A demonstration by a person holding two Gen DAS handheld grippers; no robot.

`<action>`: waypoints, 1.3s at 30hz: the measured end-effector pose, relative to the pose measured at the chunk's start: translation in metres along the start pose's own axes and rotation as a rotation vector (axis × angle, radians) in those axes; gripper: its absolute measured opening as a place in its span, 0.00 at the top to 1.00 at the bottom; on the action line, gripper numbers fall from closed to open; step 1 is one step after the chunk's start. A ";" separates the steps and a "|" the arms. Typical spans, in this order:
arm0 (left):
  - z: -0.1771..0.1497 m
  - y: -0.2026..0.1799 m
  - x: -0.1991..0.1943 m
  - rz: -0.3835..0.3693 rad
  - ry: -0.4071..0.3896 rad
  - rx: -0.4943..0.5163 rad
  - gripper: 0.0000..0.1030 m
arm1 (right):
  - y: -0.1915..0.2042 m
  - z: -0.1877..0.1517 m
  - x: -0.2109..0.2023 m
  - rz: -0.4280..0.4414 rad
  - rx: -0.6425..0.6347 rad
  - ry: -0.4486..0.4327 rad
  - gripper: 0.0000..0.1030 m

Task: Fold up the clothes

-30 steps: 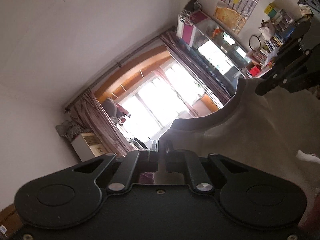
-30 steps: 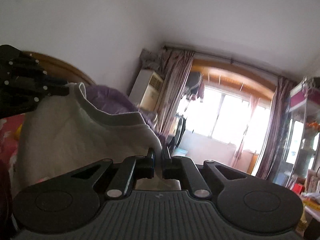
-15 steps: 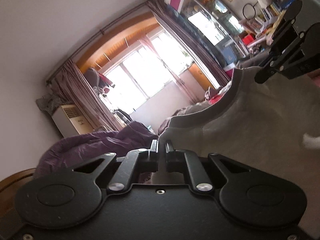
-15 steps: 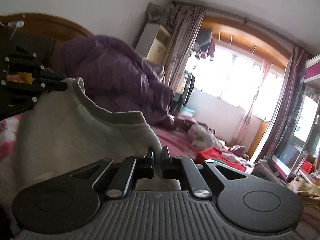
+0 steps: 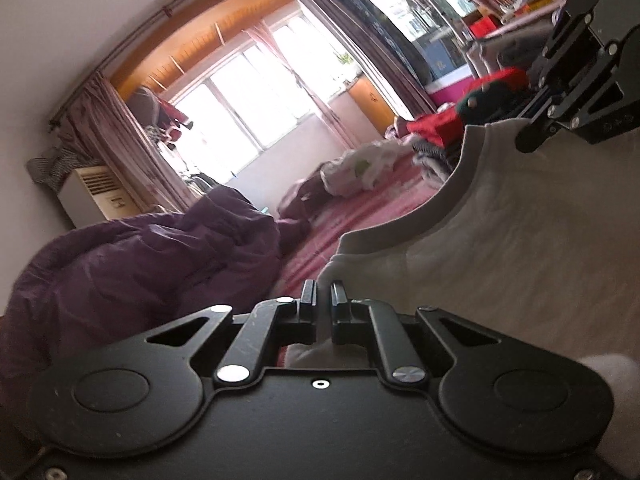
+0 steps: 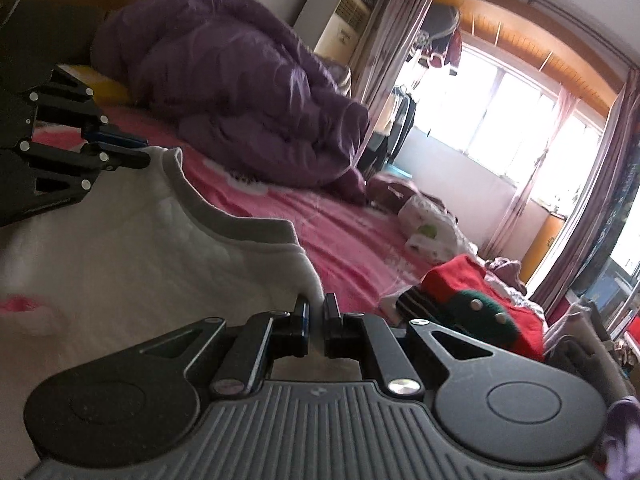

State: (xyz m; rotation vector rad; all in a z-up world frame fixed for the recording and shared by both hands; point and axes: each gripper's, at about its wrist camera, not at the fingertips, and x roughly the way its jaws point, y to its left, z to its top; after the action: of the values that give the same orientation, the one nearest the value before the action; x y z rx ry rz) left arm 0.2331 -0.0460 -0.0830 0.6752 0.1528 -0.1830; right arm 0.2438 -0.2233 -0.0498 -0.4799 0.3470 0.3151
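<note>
Left wrist view: the black two-finger left gripper [image 5: 323, 294] is clenched on one shoulder of a cream-white, soft knit sweatshirt with a grey ribbed neckband [image 5: 520, 240], a fold of cloth pinched between its narrow jaws; the black right gripper [image 5: 528, 136], seen at upper right, grasps the opposite shoulder beside the neckband. Right wrist view: the same arrangement from the other side, with the right gripper [image 6: 316, 308] closed on the garment's edge and the left gripper [image 6: 132, 156] pinching the far shoulder, so that the sweatshirt [image 6: 140, 256] hangs spread between the two, neckline uppermost and slack, above the pink bedsheet [image 6: 340, 232]. A crumpled purple quilted duvet [image 6: 240, 100] lies toward the headboard, and a heap of red and green clothing [image 6: 472, 304] sits near the right gripper. The step in hand appears to be carrying the garment, held by both shoulders, over the bed for laying out; no fold looks yet made. The next move probably calls for lowering both grippers evenly onto bare sheet between duvet and clothing heap, keeping the shoulders taut and level so the body settles flat, before either grip is let go.
</note>
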 end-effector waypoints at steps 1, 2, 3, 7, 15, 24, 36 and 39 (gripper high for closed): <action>-0.002 0.000 0.007 -0.008 0.004 -0.001 0.94 | -0.002 -0.003 0.009 0.001 -0.001 0.012 0.93; -0.004 -0.002 0.013 -0.016 0.010 -0.008 0.94 | -0.003 -0.005 0.018 0.003 -0.001 0.024 0.93; -0.006 -0.003 0.019 -0.024 0.015 -0.014 0.94 | -0.004 -0.008 0.024 0.006 0.002 0.036 0.93; -0.012 -0.008 0.040 -0.054 0.038 -0.004 0.94 | -0.008 -0.021 0.051 0.017 0.013 0.084 0.93; -0.024 -0.019 0.073 -0.130 0.143 -0.004 0.93 | -0.013 -0.040 0.086 0.076 0.087 0.177 0.92; -0.021 -0.009 0.103 -0.197 0.275 -0.069 0.84 | -0.044 -0.049 0.105 0.128 0.283 0.272 0.55; -0.027 0.045 0.116 -0.053 0.383 -0.223 0.37 | -0.084 -0.051 0.100 0.099 0.457 0.324 0.45; -0.028 0.061 0.104 -0.001 0.386 -0.252 0.37 | -0.098 -0.054 0.077 0.035 0.518 0.306 0.46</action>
State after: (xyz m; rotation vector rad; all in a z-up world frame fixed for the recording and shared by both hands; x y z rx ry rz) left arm 0.3448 0.0062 -0.0884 0.4530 0.5374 -0.0311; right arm 0.3353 -0.3163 -0.0867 -0.0093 0.7124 0.1737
